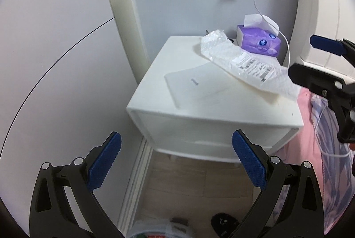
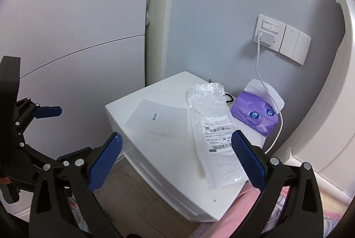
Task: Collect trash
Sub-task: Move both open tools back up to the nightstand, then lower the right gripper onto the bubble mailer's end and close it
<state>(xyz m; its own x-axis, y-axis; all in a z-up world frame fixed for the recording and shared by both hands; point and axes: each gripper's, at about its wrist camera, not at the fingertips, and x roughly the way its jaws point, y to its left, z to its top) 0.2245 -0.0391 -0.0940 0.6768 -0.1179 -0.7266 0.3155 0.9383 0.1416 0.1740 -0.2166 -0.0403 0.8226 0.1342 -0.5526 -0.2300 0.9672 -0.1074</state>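
Both wrist views downward, sharing white cabinet [image 1: 213,105]

White drawer cabinet [image 2: 168,173], purple tissue pack [image 2: 255,116], white charging cable [image 2: 258,65], wall socket [image 2: 269,32], wood floor [image 1: 199,189]

1. Small black object [image 2: 228,97] behind the clear bubble-wrap mailer [image 2: 213,127]: mostly hidden, unidentifiable.
2. Clear plastic bag [image 1: 159,229] on the floor: cut off by the bottom edge.
3. Mailer's label print: too small to read.

You see a crinkled, clear bubble-wrap mailer [image 2: 213,131] with a paper label on the smooth, glossy white plastic drawer unit [image 2: 155,173]. The purple tissue pack [image 2: 255,113] looks like soft, shiny film; your tongs' blue pads [image 2: 104,164] are textured.
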